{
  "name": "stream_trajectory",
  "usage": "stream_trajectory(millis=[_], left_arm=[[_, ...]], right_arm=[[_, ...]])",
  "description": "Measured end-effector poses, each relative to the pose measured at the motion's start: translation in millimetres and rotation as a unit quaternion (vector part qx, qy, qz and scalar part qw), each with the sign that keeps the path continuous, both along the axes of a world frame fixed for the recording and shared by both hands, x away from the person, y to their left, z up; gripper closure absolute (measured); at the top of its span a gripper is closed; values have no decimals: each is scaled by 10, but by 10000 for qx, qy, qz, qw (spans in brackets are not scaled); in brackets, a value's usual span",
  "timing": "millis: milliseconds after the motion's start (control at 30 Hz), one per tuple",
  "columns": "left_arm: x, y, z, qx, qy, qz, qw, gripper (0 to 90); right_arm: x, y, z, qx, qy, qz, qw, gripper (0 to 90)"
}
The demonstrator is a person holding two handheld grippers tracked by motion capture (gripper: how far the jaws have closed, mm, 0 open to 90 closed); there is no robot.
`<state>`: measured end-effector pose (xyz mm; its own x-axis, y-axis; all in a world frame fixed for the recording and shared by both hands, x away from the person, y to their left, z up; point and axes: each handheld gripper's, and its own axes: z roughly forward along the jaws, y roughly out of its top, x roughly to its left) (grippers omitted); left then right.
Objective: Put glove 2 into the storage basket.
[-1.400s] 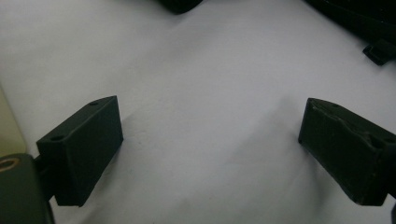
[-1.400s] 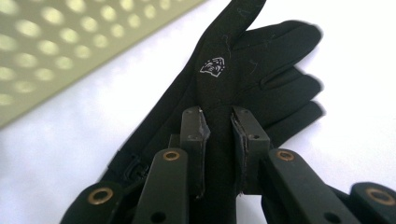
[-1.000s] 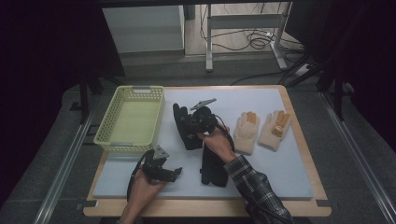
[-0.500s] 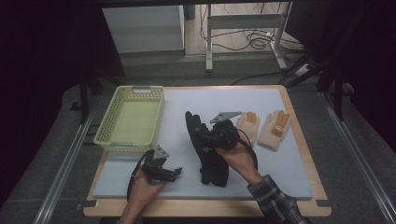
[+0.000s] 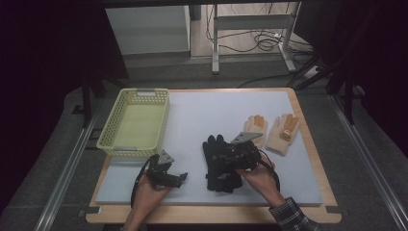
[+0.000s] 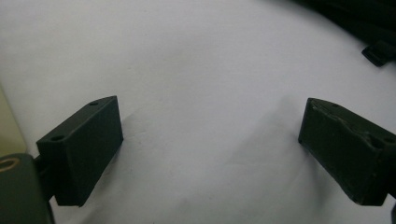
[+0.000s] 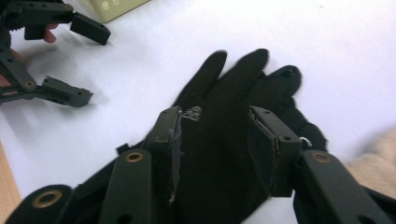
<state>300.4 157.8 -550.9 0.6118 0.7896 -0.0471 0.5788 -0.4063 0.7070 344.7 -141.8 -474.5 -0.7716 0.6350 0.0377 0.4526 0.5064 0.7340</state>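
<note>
Lying lengthwise between the right gripper's (image 7: pixel 219 144) parted jaws, a black glove (image 7: pixel 233 116) points fingertips away; perhaps two are stacked. Left gripper (image 6: pixel 210 140) is released, empty. Two tan gloves (image 5: pixel 272 132) lie beyond.

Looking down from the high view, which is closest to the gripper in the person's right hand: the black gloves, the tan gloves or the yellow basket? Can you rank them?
From the right gripper:
1. Black gloves: directly under it, between its jaws.
2. Tan gloves: just beyond, toward the table's far right.
3. Yellow basket: farthest, at the table's left edge.
</note>
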Motion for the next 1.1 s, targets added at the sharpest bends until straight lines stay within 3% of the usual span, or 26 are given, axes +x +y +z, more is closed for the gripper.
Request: stream_trajectory(millis=[133, 300, 367, 433, 533, 567, 667, 767, 867, 900, 933, 1000, 1033, 1067, 1100], left_arm=[[0, 0, 0, 0, 0, 3, 10000, 65], [1, 2, 1, 14, 4, -10, 10000, 65], [0, 2, 1, 13, 4, -9, 10000, 65], [0, 3, 2, 18, 8, -14, 10000, 65], [0, 2, 2, 18, 8, -13, 10000, 65], [0, 2, 2, 18, 7, -12, 10000, 65], [0, 2, 2, 19, 8, -13, 10000, 65], [0, 2, 2, 19, 8, -13, 10000, 65], [0, 2, 1, 15, 6, -10, 10000, 65], [0, 2, 1, 15, 6, -10, 10000, 65], [1, 2, 1, 8, 4, -10, 10000, 65], [0, -1, -1, -5, -2, 3, 10000, 65], [0, -1, -1, -5, -2, 4, 10000, 65], [0, -1, -1, -5, -2, 4, 10000, 65], [0, -1, -1, -6, -2, 3, 10000, 65]], right_arm=[[90, -74, 25, -104, -72, 257, 9996, 561], [89, -6, -20, -134, -35, 567, 9983, 554], [108, 96, -123, -414, -51, 817, 9958, 522], [136, 137, -198, -606, -30, 877, 9943, 525], [170, 158, -318, -847, -23, 931, 9920, 627], [166, 149, -344, -814, -33, 959, 9920, 679], [149, 136, -338, -740, 40, 878, 9934, 778], [109, 159, -310, -720, 13, 692, 9950, 802], [57, 156, -212, -414, 64, 394, 9983, 806], [57, 156, -212, -414, 64, 394, 9983, 806], [17, 143, -111, -174, 79, 188, 9996, 807], [8, 141, -78, -153, 54, 129, 9998, 806], [-35, 137, 13, -43, 24, -137, 9999, 806], [-35, 137, 13, -43, 24, -137, 9999, 806], [-68, 127, 75, 40, 20, -326, 9995, 806]])
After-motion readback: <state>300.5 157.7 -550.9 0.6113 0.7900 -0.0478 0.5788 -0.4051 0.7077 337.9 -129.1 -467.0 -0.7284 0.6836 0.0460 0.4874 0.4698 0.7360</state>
